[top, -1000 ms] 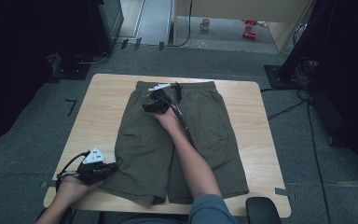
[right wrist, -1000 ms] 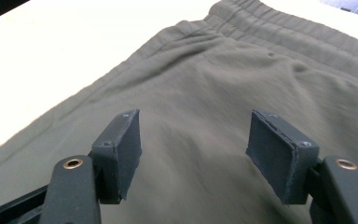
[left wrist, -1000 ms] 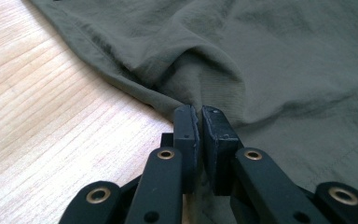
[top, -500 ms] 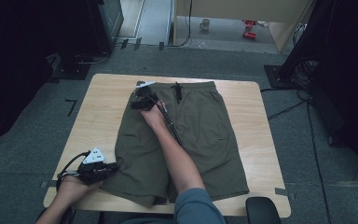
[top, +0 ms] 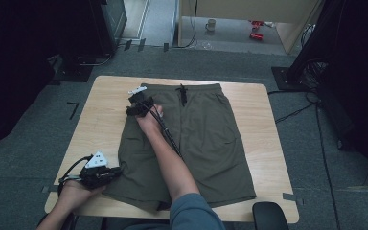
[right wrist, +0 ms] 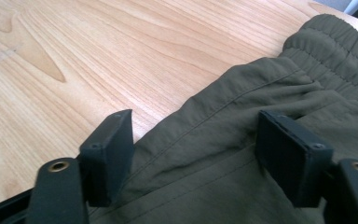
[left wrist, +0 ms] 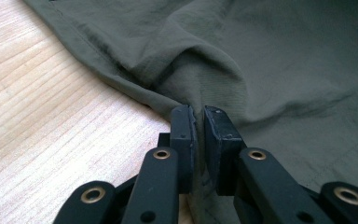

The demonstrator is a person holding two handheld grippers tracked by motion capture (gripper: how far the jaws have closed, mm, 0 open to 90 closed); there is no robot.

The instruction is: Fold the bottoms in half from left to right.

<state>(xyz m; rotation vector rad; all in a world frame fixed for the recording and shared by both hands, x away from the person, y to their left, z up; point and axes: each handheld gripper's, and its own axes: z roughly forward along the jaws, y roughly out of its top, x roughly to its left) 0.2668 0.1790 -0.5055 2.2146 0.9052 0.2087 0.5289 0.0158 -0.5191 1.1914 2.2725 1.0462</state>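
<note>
Olive-green shorts (top: 206, 139) lie flat on the wooden table (top: 100, 120), waistband at the far side, with a dark drawstring (top: 182, 93). My left gripper (top: 112, 172) is at the near left leg, shut on a pinched fold of the shorts (left wrist: 284, 56) at the side edge (left wrist: 198, 116). My right gripper (top: 134, 105) hovers at the shorts' far left side, just below the waistband (right wrist: 335, 51). Its jaws have just been opening and stand open (right wrist: 196, 140); the shorts' edge (right wrist: 242, 154) lies between them, untouched by the pads.
Bare wood (right wrist: 98, 46) runs left of the shorts. A black rounded object (top: 270, 215) sits at the table's near right edge. Dark stands and cables surround the table on the grey floor, and a mug (top: 211, 25) stands far behind.
My right hand has slid left across the top of the shorts to their left side. The left hand has stayed put, still pinching the leg fabric.
</note>
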